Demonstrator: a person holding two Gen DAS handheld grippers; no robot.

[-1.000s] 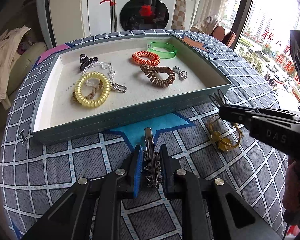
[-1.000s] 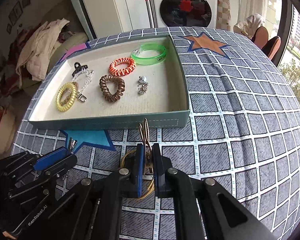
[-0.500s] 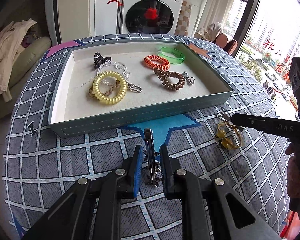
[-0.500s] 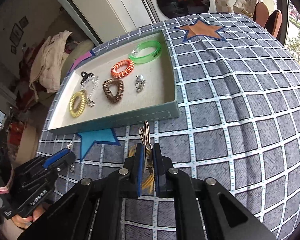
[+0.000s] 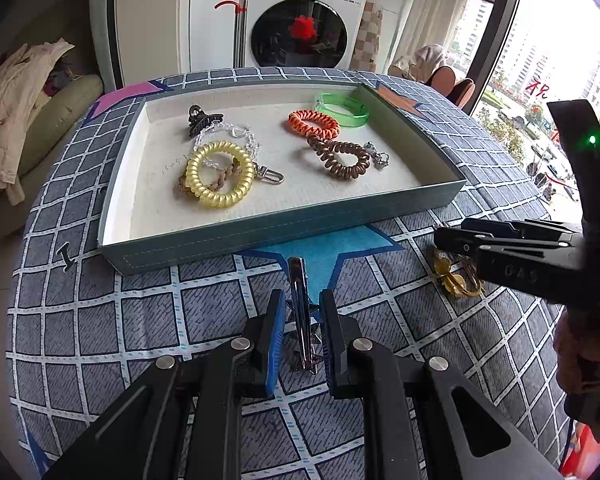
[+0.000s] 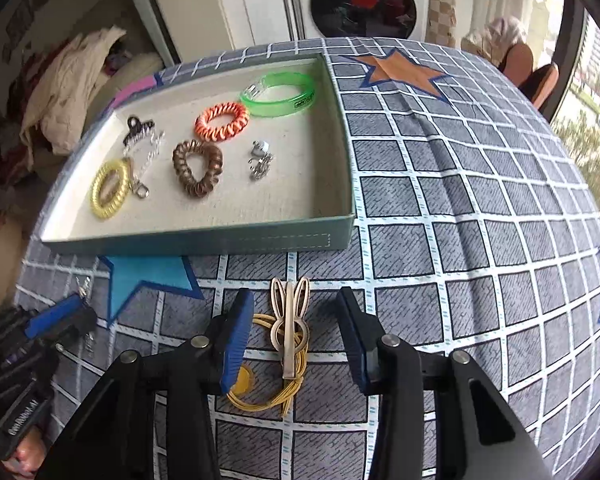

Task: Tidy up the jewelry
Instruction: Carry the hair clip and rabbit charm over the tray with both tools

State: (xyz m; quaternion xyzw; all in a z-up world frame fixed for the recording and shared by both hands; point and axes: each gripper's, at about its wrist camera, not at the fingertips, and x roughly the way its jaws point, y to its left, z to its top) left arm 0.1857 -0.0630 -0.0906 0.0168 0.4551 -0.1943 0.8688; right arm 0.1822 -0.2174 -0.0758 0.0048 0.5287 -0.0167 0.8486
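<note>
A white washing machine point(image 5: 300, 20) with a dark round door stands behind the surface point(image 5: 220, 300), whose grey checked cloth carries coloured stars. Pale clothes point(image 5: 16, 100) lie heaped at left.

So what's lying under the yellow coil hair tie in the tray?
Under the yellow coil hair tie lie a tan braided band and part of a clear chain. How the band continues beneath the coil is hidden.

We see bright daylight from the blown-out window point(image 5: 556, 40) at right; fisheye edges bend, right-wrist view slightly blurred.
</note>
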